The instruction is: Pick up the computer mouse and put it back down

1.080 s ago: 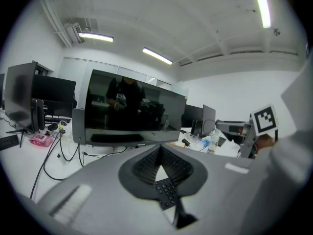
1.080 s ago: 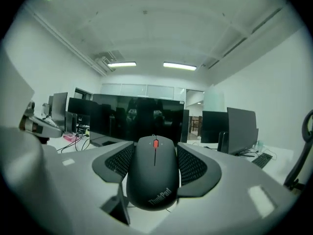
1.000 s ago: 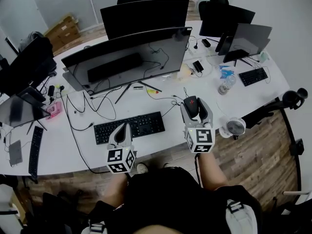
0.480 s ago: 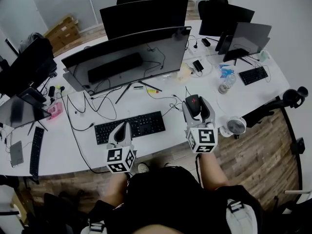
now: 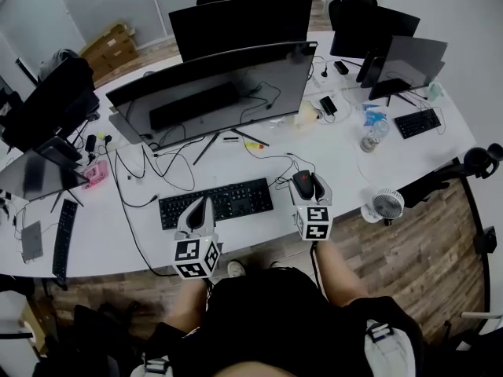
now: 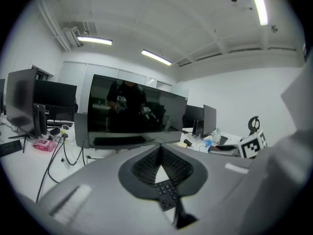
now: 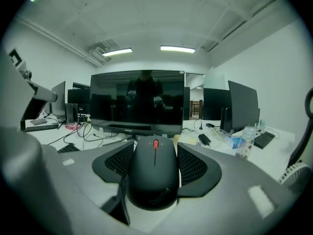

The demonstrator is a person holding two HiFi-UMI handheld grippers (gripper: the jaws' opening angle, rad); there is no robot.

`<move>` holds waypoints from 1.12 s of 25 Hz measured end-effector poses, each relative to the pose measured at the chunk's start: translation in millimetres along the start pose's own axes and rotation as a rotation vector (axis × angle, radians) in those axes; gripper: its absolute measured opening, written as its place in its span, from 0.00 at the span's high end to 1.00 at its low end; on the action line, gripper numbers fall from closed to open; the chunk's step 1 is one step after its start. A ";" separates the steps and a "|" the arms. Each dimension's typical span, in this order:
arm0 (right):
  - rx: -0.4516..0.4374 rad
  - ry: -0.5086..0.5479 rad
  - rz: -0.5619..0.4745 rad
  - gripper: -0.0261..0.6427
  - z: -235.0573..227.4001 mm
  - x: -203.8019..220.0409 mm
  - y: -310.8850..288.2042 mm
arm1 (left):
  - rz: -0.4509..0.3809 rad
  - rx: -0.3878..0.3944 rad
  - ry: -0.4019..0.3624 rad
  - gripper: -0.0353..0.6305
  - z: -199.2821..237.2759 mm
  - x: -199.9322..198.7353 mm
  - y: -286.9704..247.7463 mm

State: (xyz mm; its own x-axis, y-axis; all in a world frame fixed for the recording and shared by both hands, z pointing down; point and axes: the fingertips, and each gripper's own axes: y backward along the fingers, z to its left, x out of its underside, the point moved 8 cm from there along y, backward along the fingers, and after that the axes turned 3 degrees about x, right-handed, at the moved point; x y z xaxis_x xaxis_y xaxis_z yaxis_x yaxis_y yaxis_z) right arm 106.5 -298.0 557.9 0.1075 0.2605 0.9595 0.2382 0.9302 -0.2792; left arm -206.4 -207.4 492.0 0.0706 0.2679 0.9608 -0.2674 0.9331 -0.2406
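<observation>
Right gripper view shows the right tool clamped on the computer mouse. It has sunk toward the counter beside the keyboard, so release looks near. The left tool is closed and empty.

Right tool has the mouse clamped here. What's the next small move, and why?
Probably ease the right tool straight down until the black computer mouse with a red scroll wheel rests on the white desk. The jaws are shut on its sides, and I cannot tell whether it touches the desk yet; opening first might drop it.
</observation>
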 end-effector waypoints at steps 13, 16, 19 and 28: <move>-0.064 0.024 0.411 0.55 15.9 148.6 -41.1 | 0.027 -0.030 -0.011 0.87 1.7 2.8 7.8; -0.080 0.046 0.496 0.55 24.3 163.9 -39.1 | 0.034 -0.033 -0.007 0.87 1.7 4.3 8.3; -0.106 0.076 0.468 0.55 29.7 167.6 -40.5 | 0.039 -0.032 -0.003 0.87 3.1 5.2 8.4; -0.046 -0.001 -0.031 0.73 13.0 5.0 -8.7 | 0.015 -0.019 0.006 0.87 4.1 2.2 3.8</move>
State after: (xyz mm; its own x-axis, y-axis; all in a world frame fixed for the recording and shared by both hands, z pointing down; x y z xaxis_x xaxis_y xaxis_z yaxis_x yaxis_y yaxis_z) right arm 92.4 -301.4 565.6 0.0988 0.2317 0.9678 0.2853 0.9251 -0.2506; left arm -211.2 -204.2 493.8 0.0722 0.2829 0.9564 -0.2502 0.9334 -0.2572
